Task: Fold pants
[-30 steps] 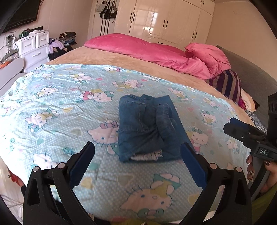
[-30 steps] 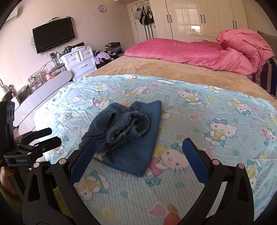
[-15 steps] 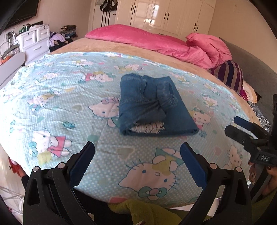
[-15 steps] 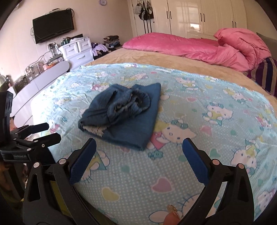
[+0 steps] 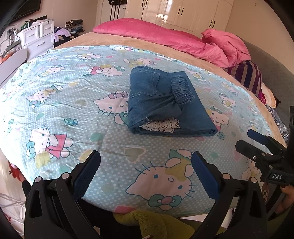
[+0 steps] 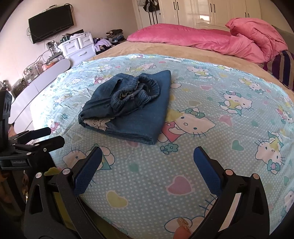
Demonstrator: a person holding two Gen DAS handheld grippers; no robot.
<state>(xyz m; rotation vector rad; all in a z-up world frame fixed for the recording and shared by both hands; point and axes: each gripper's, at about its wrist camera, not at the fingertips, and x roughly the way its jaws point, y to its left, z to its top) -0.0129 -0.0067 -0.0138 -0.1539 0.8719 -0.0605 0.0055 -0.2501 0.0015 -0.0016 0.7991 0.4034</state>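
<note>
1. A light-blue cartoon-cat sheet (image 6: 183, 165) lay spread beneath and ahead of the fingers.
2. A pink duvet (image 6: 202, 40) was bunched far ahead, on a tan blanket (image 5: 128, 44).
3. White drawers (image 6: 77, 47) and a wall television (image 6: 51, 23) stood far ahead to the left.
4. White wardrobes (image 5: 183, 14) lined the far wall.
</note>
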